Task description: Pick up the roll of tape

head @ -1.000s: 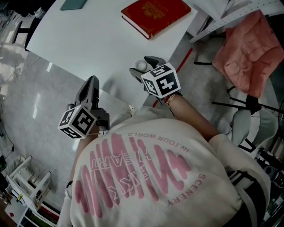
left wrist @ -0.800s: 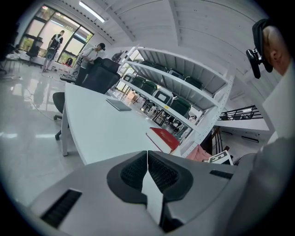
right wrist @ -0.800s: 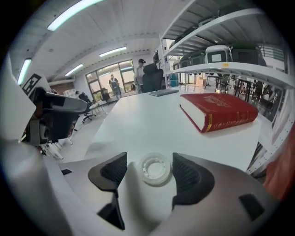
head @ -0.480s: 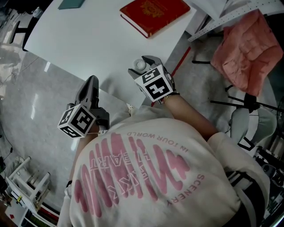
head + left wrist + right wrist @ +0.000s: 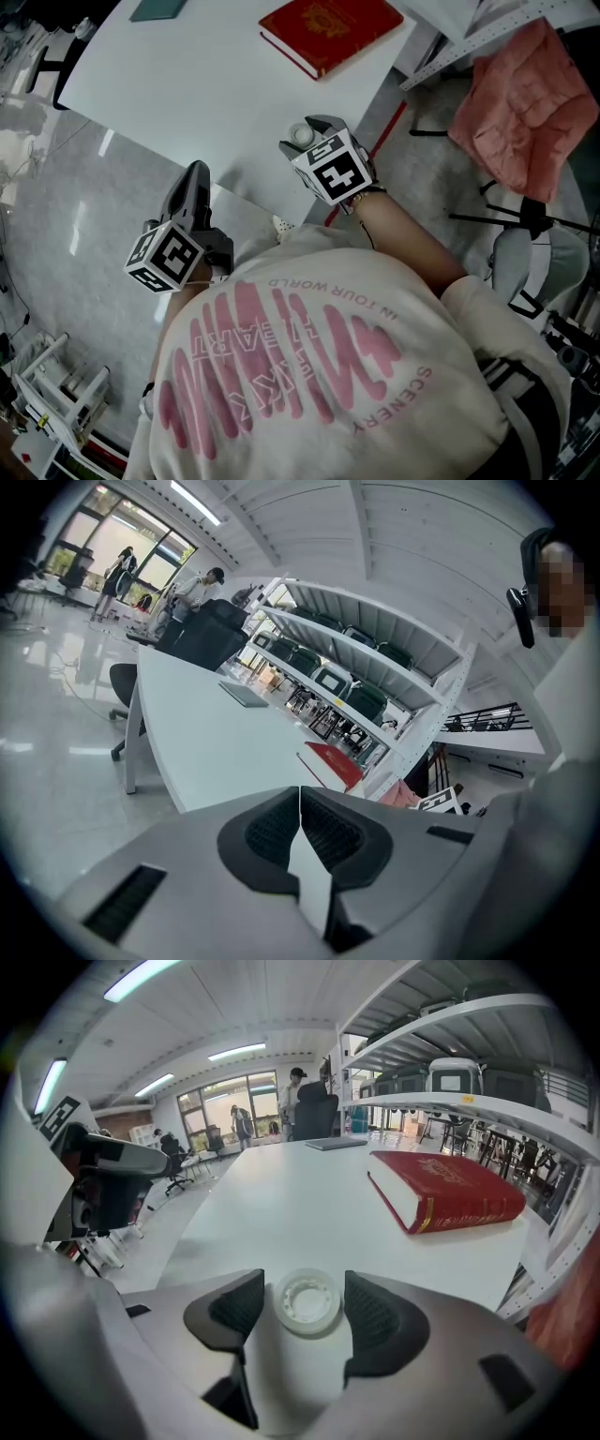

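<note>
White plastic roll of tape [image 5: 307, 1302], small and flat, ring face up, lies on the white tabletop [image 5: 187, 84] just above mid-frame in the head view, close to the table's near edge. Right gripper [image 5: 305, 136] is angled down over it with a jaw on either side. In the right gripper view the roll sits between the two black ribbed pads with a thin gap on each side, so it is bracketed but not yet pinched. These jaws have just been closing and are nearly at the roll's width. Left gripper [image 5: 300, 808] is at lower left in the head view, off the table edge over the floor, its jaws pressed together on nothing. Red hardcover book [image 5: 330, 28] lies at the top of the frame, well apart from the roll. Likely step in hand: closing on the roll before lifting it. The roll looks light and the tabletop smooth, so if one pad lands first it may skid sideways rather than seat. The gap looks slimmer on the left of the right gripper view, so that pad is the likelier to touch first. A shove toward the near edge could send it to the floor. Being low, it offers little height to the pads, so a high or tilted grip could squeeze it out downward.
</note>
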{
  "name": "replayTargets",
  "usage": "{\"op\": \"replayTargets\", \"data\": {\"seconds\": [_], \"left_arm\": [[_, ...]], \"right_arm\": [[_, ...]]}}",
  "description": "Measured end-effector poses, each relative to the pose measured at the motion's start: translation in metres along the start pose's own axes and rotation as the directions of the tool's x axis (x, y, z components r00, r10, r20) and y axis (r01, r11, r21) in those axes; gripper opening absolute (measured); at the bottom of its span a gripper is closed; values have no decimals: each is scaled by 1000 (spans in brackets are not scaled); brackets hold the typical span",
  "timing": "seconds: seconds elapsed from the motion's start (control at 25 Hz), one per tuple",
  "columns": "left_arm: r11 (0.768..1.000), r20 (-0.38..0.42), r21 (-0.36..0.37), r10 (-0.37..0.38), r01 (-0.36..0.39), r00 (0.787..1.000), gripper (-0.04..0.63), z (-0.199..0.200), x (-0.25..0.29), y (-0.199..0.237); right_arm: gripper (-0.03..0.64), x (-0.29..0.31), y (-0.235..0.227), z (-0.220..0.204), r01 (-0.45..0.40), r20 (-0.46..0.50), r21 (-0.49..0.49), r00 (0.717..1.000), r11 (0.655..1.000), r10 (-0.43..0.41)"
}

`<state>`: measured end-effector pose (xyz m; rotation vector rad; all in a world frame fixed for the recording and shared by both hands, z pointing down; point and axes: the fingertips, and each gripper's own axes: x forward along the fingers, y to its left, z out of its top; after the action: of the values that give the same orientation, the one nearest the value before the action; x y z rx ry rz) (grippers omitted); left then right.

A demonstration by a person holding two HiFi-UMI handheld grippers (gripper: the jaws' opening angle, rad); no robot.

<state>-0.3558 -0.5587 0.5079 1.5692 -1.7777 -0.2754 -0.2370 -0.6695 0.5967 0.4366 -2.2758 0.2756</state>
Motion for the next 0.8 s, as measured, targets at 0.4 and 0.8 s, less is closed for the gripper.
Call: {"op": "replayTargets", "data": {"seconds": [0.4, 0.8], "left_arm": [[1000, 22, -3, 1, -1, 1000, 25, 4, -14, 2], [1000, 37, -7, 1, -1, 999, 25, 7, -22, 4]], "right_arm": [[259, -3, 0, -3, 6, -33, 5, 999, 1000, -6], [225, -4, 1, -2, 20, -39, 7, 999, 1000, -20]]}}
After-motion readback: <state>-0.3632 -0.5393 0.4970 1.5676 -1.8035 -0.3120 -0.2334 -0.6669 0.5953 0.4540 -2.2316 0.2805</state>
